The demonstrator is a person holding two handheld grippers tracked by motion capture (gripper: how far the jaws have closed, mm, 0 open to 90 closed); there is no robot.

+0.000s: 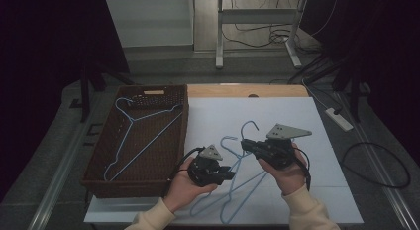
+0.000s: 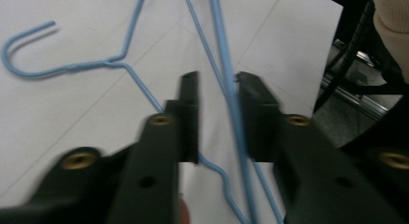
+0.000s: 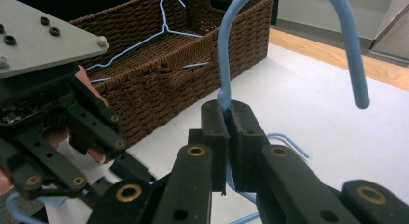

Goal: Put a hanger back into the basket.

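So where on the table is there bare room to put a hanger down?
Free: the white sheet right of the right gripper, and its far strip beside the basket. Crowded: the near middle, under the blue hangers.

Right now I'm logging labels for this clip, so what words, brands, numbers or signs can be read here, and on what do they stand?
None can be read.
Circuit board on the left gripper, seen in the right gripper view: pale marks, too small and blurred to read.
Wicker basket, blue hangers, white table sheet, grey plate on the right gripper: no lettering visible.
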